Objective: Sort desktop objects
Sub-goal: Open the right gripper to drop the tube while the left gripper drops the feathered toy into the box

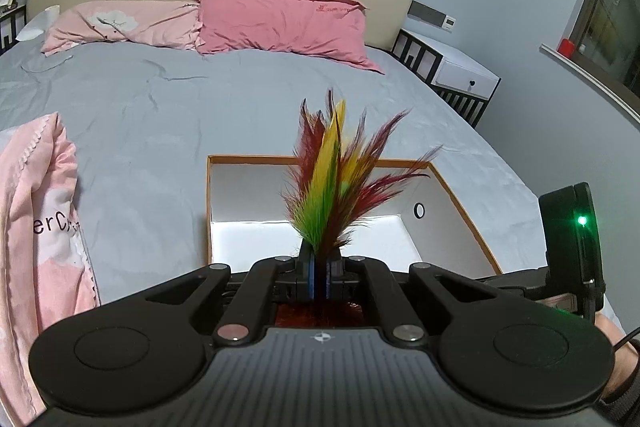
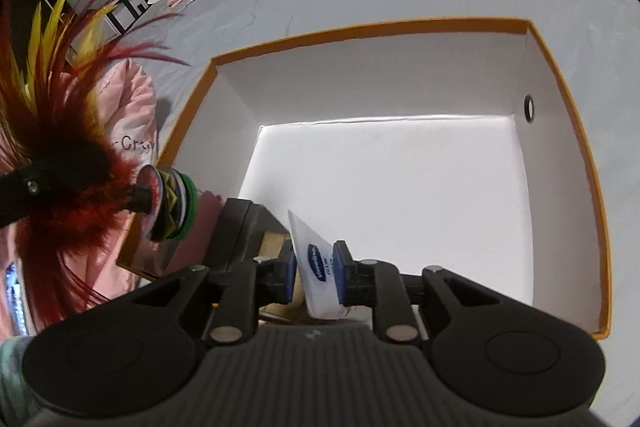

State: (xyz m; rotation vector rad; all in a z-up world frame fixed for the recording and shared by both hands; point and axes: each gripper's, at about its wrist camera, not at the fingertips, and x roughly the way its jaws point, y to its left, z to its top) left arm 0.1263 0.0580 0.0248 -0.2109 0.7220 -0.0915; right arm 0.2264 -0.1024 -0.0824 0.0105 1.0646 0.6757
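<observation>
A feathered shuttlecock (image 1: pixel 332 179) with red, yellow and green plumes stands up from my left gripper (image 1: pixel 319 255), which is shut on its feathers near the base. In the right wrist view the same shuttlecock (image 2: pixel 80 147) hangs at the left, beside the box's left wall, its stacked disc base (image 2: pixel 172 203) pointing toward the box. A white box with an orange rim (image 2: pixel 360 25) lies on the bed, its floor bare. My right gripper (image 2: pixel 316 269) is low over the near edge of the box. A white squeeze tube with a blue label (image 2: pixel 316 239) sits tilted between its parted pads.
The box rim (image 1: pixel 280 158) rests on a grey bed sheet (image 1: pixel 160 115). Pink pillows (image 1: pixel 280 23) lie at the headboard, a folded pink quilt (image 1: pixel 44 211) lies left of the box, and a white nightstand (image 1: pixel 460 75) stands at the right. A black device with a green light (image 1: pixel 572 235) is close on the right.
</observation>
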